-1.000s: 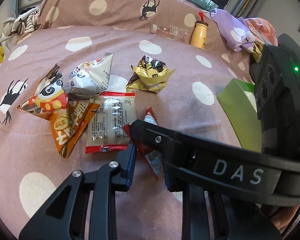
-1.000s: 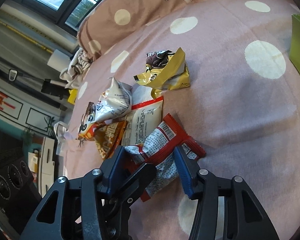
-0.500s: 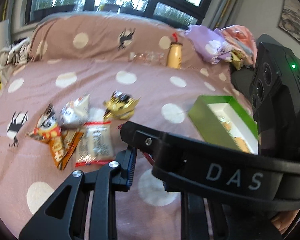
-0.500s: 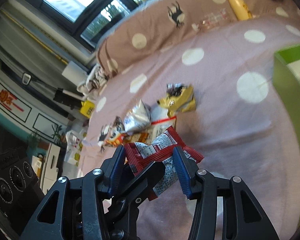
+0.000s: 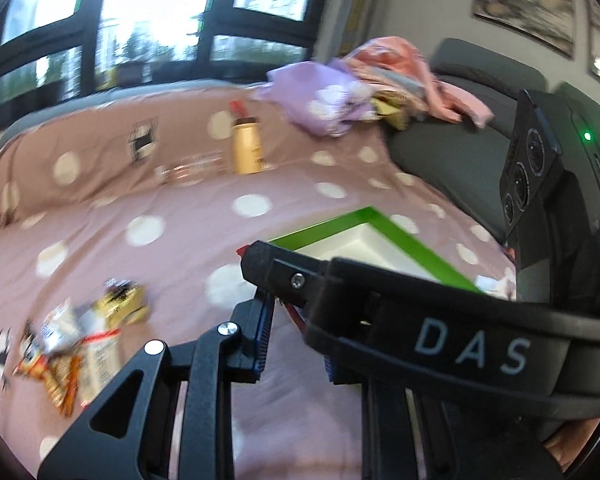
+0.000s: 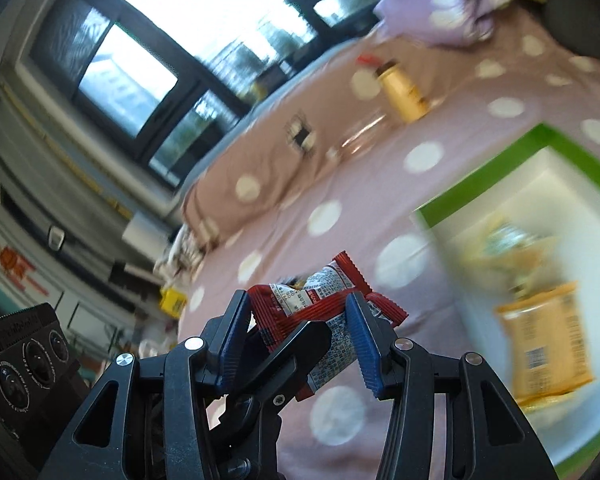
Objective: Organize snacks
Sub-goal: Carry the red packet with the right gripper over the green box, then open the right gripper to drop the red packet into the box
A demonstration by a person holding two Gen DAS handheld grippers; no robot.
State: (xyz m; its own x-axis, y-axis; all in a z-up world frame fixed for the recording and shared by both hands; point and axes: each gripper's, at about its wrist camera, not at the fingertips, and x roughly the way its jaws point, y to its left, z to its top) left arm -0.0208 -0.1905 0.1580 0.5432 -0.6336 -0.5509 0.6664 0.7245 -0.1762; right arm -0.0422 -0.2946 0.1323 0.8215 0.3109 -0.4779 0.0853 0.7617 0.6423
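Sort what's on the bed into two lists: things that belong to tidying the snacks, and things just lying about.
Part of the job:
- red snack packet, gripped by the right gripper
- green box, snacks already inside
- loose snack packets on the bedspread

Lying about:
- yellow bottle
- clear bottle on its side
- purple cloth
- pink cloth

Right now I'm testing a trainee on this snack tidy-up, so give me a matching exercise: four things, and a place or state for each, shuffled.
Things:
1. red snack packet
2. orange snack packet
3. yellow bottle
4. green-rimmed box

Places or states:
A. standing by the dotted pillow
B. open, on the bedspread
C. lying inside the box
D. clamped in the right tool

Pairs: 1-D, 2-C, 3-A, 4-B
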